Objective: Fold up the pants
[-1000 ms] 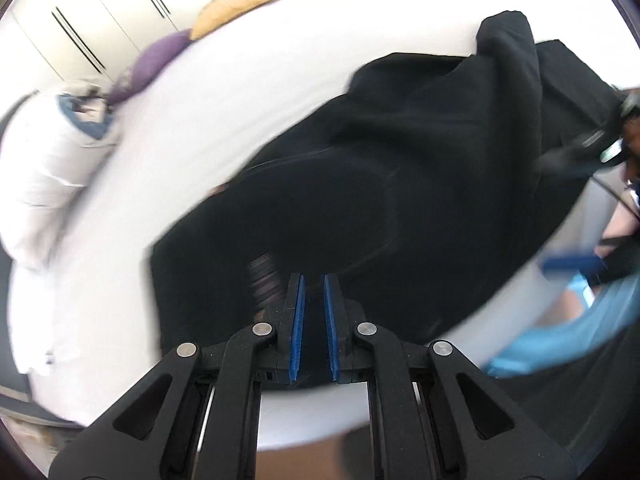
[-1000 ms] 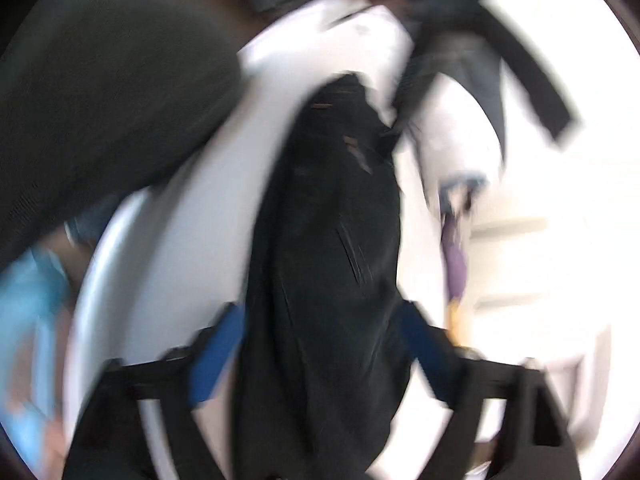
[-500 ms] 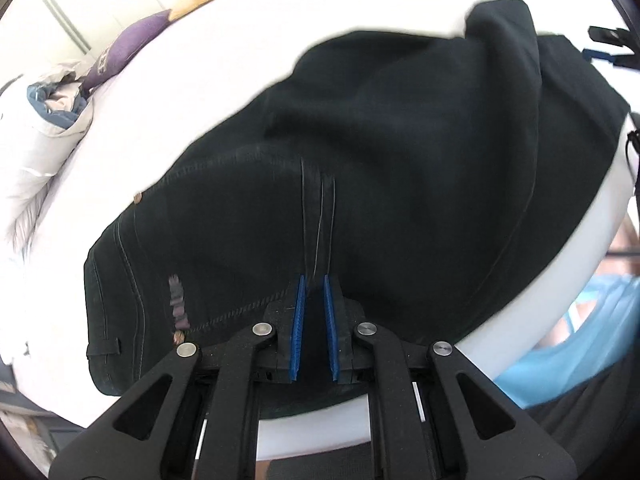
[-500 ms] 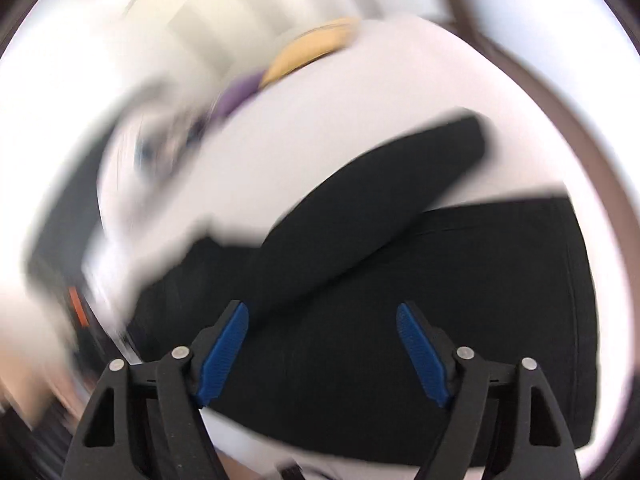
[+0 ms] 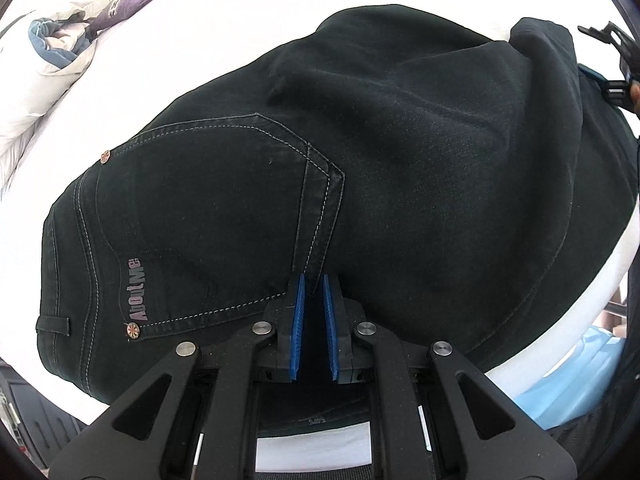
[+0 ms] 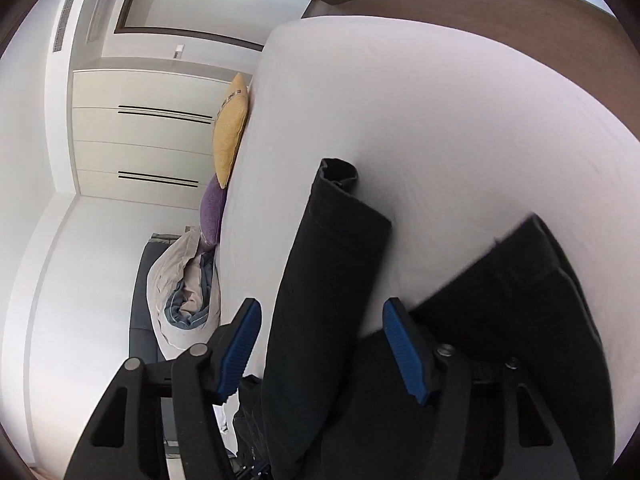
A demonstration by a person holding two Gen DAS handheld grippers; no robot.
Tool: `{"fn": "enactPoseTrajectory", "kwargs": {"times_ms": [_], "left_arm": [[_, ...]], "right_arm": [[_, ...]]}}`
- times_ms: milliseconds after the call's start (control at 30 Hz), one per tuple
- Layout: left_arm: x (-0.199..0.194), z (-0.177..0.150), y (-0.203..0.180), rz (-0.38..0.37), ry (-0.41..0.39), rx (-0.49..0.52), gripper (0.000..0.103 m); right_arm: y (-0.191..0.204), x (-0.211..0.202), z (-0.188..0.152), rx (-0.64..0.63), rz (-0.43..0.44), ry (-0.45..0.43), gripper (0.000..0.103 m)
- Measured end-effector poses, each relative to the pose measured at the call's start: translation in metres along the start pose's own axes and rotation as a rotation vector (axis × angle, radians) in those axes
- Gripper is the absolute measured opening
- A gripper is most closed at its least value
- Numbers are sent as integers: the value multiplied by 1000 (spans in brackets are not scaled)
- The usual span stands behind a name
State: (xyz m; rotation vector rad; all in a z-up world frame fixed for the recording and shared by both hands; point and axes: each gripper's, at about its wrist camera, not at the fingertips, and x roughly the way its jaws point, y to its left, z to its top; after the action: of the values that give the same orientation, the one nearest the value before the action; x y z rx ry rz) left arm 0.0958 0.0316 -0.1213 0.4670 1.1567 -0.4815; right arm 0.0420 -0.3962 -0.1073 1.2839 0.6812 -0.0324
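Note:
Black jeans (image 5: 360,168) lie folded on a white bed (image 5: 208,28), back pocket and "AboutMe" label facing up. My left gripper (image 5: 314,280) is nearly shut, with a narrow gap between its blue pads, right at the jeans' seat seam; I cannot tell whether cloth is pinched. In the right wrist view the jeans (image 6: 320,300) show two legs, one leg end (image 6: 338,172) pointing away across the bed (image 6: 440,120). My right gripper (image 6: 320,316) is open, its pads on either side of that leg, above it.
A yellow pillow (image 6: 230,128), a purple pillow (image 6: 212,212) and a bunched white-and-blue duvet (image 6: 184,292) lie at the bed's head. White wardrobe doors (image 6: 140,140) stand beyond. The bed's near edge (image 5: 600,264) runs close to the jeans.
My left gripper has moved closer to the jeans' seat. My right gripper has swung round from the bed's side and now straddles one leg, open throughout.

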Motion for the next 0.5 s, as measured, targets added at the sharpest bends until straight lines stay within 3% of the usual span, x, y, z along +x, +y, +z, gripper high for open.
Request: {"fn": "enactPoseTrajectory", "kwargs": {"times_ms": [67, 133, 167, 367, 500], "left_arm": [[1, 1, -1, 1, -9, -9, 9], [0, -7, -5, 4, -17, -18, 9], [1, -14, -2, 5, -20, -21, 9], [3, -23, -1, 7, -23, -23, 9], [-3, -29, -3, 6, -22, -22, 9]], "right_arm": [[-2, 4, 5, 15, 1, 4, 46], [-4, 10, 8, 8, -21, 21, 16], [-8, 10, 11, 3, -36, 24, 11], [30, -21, 1, -132, -21, -33, 5], [57, -67, -7, -128, 58, -63, 5]]}}
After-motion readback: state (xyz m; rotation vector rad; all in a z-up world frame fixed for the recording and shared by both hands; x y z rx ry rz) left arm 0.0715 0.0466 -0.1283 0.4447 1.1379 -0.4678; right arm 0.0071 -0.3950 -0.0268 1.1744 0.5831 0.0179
